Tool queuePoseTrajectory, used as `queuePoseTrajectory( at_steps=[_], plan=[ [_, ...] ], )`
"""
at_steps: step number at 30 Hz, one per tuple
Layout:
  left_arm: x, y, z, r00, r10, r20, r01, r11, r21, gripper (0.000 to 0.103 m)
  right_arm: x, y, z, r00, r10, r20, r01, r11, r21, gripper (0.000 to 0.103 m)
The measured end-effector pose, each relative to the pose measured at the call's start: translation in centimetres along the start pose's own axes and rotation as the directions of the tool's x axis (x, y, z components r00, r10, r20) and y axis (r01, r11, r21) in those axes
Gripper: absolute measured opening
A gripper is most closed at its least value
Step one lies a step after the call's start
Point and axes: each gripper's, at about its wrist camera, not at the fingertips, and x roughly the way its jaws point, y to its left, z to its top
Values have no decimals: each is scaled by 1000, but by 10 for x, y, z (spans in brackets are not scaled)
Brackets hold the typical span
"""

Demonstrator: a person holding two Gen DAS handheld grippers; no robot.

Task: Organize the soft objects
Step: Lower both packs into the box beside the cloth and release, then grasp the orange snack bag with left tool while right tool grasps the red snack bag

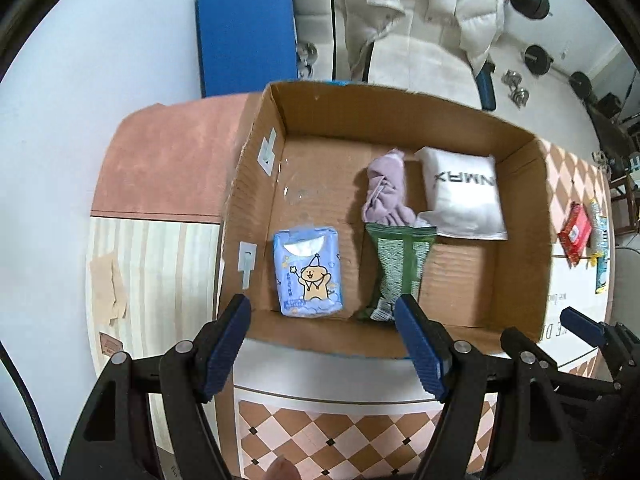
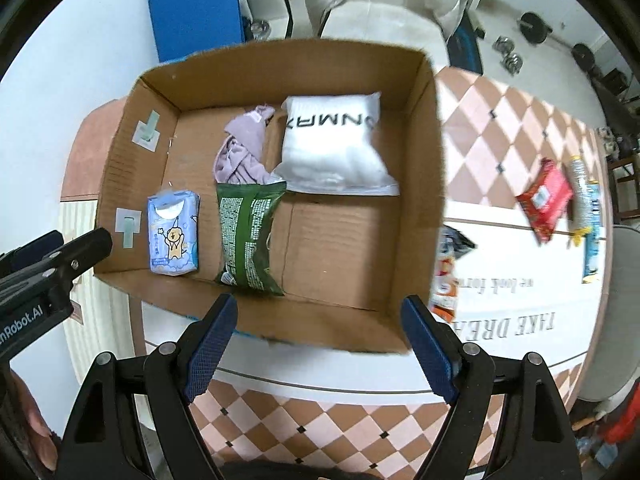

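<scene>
Both claws spread and empty before the cardboard box [image 2: 424,184]

Right of frame, the red packet [image 2: 545,200] lies aslant beyond the box, nearer the right gripper [image 2: 320,340] than the left gripper [image 1: 324,344].

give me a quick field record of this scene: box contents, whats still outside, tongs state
box: open cardboard, on the table
in box: blue tissue pack; green packet; purple cloth; white pack
outside, on table: red pack; orange-and-black packet beside the box wall
left tongs: open, empty
right tongs: open, empty
</scene>
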Motion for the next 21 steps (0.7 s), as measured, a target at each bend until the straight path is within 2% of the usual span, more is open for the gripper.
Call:
queuePoseTrajectory(
  at_steps=[2, 3, 4, 5, 9, 14, 18, 21],
  plan=[
    [-9, -4, -4, 1000, 7, 29, -7, 1000, 0, 73, -10, -2, -8, 999, -13, 33, 13, 1000, 0, 86],
    [-13, -5, -6, 999, 13, 43, -13, 1000, -2, 80, -13, -2, -11, 999, -22, 47, 22, 1000, 3, 89],
    [-17, -5, -9, 998, 16, 54, -16, 1000, -6, 96, -17, -3, -14, 998, -27, 63, 27, 1000, 4, 98],
    [-22, -5, -11, 998, 13, 69, -12, 1000, -9, 101, -23, -5, -17, 996, -26, 84, 26, 1000, 5, 103],
    [-36, -7, -20, 994, 17, 111, -15, 1000, -18, 101, -41, -10, -28, 992, -19, 125, 20, 1000, -1, 103],
    [-49, -10, -26, 992, 10, 127, -7, 1000, -26, 101, -59, -12, -38, 986, -7, 166, 9, 1000, -10, 103],
    [-61, -20, -28, 990, 5, 140, -2, 1000, -22, 101, -66, -19, -42, 984, 29, 174, -29, 1000, -4, 103],
    [-72, -41, -27, 989, 6, 149, -8, 1000, 13, 101, -73, -36, -46, 981, 73, 182, -77, 997, 17, 103]
  ],
)
